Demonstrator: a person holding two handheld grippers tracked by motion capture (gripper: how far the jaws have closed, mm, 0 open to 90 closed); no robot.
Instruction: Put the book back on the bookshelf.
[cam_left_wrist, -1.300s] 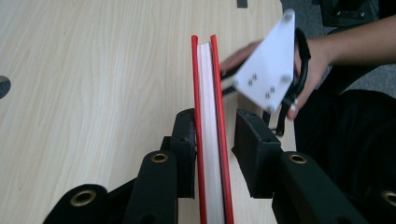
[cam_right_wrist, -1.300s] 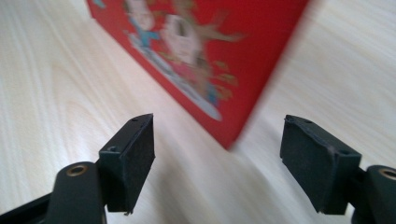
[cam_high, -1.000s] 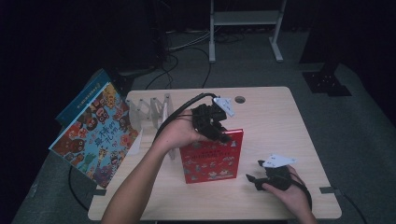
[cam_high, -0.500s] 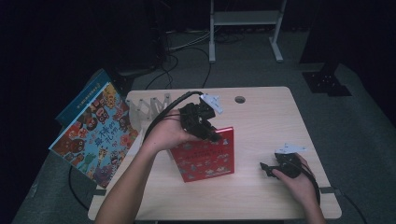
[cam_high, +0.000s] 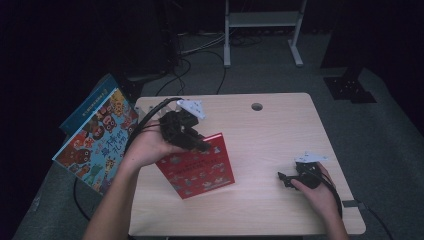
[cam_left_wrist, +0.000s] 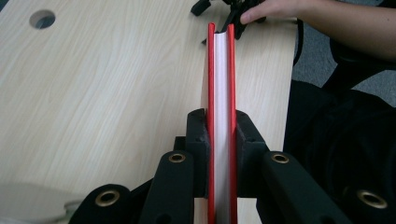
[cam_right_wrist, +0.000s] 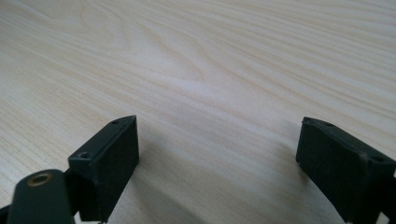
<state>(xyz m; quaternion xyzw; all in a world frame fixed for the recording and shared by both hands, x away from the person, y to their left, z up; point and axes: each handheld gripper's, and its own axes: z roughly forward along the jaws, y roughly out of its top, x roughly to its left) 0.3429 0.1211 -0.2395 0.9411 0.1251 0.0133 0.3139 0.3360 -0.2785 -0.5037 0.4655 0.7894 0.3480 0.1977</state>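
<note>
Left gripper (cam_high: 187, 135) jaws clamp the red book (cam_high: 197, 167); right gripper (cam_high: 292, 179) jaws just opened, empty

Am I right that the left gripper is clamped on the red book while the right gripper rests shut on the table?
Not quite: the right gripper is open, jaws wide apart over bare table, as the right gripper view shows. The left gripper does clamp the red book.

One red book (cam_high: 197, 167); two picture books (cam_high: 97, 140) off the table's left; two claws (cam_high: 192, 140).
</note>
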